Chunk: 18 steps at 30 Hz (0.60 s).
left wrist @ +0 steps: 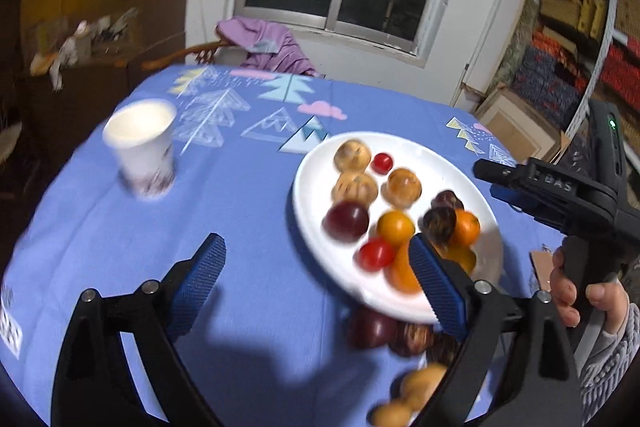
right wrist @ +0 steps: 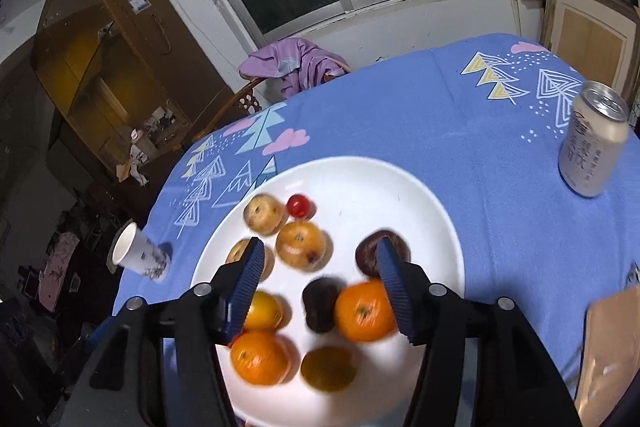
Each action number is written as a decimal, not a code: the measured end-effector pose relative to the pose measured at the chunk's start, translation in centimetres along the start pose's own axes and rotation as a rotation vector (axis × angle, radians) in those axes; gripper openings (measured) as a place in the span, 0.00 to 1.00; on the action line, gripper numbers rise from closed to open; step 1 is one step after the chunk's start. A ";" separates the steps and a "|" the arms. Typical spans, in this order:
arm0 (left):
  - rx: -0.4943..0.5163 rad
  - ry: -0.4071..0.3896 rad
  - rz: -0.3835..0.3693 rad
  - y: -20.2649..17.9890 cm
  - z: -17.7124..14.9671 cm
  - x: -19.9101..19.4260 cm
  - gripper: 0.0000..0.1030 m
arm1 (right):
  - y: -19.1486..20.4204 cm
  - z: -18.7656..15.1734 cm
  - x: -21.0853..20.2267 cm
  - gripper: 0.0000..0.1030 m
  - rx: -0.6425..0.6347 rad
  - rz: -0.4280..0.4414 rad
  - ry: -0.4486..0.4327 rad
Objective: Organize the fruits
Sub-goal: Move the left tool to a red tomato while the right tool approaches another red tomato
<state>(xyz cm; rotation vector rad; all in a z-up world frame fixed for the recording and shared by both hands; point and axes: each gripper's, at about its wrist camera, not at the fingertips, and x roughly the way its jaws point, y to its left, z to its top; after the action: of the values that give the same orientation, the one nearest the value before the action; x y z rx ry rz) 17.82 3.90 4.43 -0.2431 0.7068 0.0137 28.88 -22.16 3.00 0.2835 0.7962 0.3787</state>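
A white plate (left wrist: 320,251) (right wrist: 360,183) on the blue tablecloth holds several fruits: brown-speckled round ones (right wrist: 300,245), cherry tomatoes (right wrist: 299,205), dark plums (right wrist: 320,303) and oranges (right wrist: 365,311). More plums (left wrist: 374,327) and tan fruits (left wrist: 420,383) lie on the cloth in front of the plate. My left gripper (left wrist: 316,279) is open and empty, above the cloth at the plate's left front edge. My right gripper (right wrist: 320,291) is open and empty, hovering over the plate above the dark plum and orange. The right gripper also shows in the left wrist view (left wrist: 560,195).
A white paper cup (left wrist: 142,147) (right wrist: 140,255) stands left of the plate. A drink can (right wrist: 592,143) stands at the right. A brown cardboard piece (right wrist: 608,347) lies at the table's right edge. A chair with purple cloth (left wrist: 268,43) is behind the table.
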 end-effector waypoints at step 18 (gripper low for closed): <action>0.349 0.013 -0.099 -5.4 -13.5 -7.3 0.92 | -2.2 -14.4 -10.2 0.71 0.022 -0.042 -0.090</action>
<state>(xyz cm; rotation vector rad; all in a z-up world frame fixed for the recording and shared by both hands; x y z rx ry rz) 4.15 -3.87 0.37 0.0564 0.6975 -0.2045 12.28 -27.06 -1.00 0.3018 0.7171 0.3161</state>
